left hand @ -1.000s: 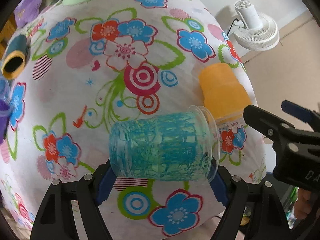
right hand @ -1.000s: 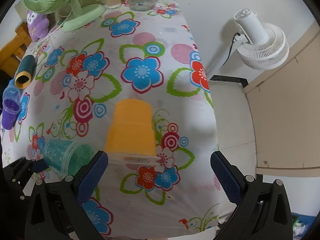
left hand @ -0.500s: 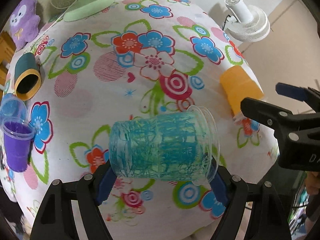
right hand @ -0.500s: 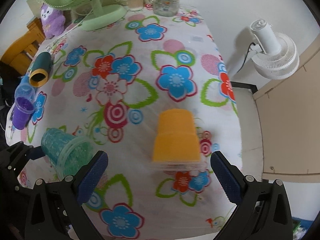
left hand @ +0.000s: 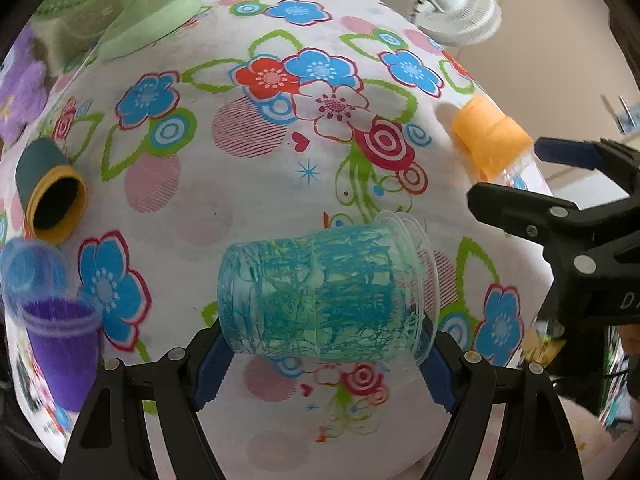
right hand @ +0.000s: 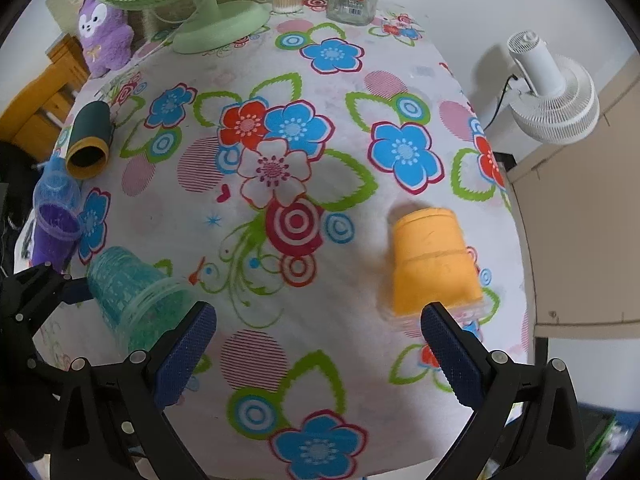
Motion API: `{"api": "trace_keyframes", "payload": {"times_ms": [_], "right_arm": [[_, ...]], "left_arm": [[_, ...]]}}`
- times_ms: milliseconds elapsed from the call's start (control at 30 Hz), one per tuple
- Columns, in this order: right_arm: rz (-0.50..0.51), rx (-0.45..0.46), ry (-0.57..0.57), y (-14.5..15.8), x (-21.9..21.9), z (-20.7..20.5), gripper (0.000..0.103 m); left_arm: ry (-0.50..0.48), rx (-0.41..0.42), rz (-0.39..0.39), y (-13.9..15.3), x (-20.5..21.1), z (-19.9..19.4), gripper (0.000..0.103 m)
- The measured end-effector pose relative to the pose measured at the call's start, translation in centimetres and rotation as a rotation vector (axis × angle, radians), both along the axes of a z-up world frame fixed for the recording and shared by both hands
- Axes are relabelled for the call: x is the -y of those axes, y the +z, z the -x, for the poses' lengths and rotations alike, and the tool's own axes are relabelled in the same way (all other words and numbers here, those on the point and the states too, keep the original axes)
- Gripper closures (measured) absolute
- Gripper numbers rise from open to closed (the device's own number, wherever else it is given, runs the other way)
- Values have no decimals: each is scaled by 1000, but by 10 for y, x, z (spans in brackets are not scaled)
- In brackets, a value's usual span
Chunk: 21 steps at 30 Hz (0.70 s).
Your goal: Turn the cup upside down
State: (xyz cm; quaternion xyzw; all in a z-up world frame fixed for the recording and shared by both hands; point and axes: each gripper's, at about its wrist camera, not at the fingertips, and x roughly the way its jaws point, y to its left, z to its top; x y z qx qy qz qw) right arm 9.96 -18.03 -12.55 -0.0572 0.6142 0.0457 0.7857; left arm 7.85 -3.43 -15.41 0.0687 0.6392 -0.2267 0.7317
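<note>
Our left gripper (left hand: 324, 352) is squeezed tight on the teal cup (left hand: 320, 296), holding it up over the flowery tablecloth (left hand: 260, 184). The cup lies on its side between the blue pads, with its open rim toward our right and its bottom toward our left. We think a turn of the wrist should point the rim down. Our right gripper (right hand: 320, 344) is wide open and holds nothing (it hangs over the cloth, near the orange cup (right hand: 434, 264), which already sits upside down). A purple cup (left hand: 60, 348) and a dark green cup (left hand: 50, 196) on its side sit off to the left. The cloth under the teal cup looks bare.
</note>
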Motion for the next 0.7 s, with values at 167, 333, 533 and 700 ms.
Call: {"api": "trace_keyframes", "payload": {"times_ms": [167,333,533,700], "right_arm": [[6,-7,-37,-3,-14,6,0],[17,-15,-67,-6,-22,14,0],[19,-23,-94,-9,-25,21,0],[15,-12,-55,-1,-30,25,0]], "left_arm": [[-108,1,16,-4,-1,2,20],[-167,-24,32,-13,1,1,20],[-176,-59,50,-16,2,4,11],[-117,-50,69,1,-4,14,3]]}}
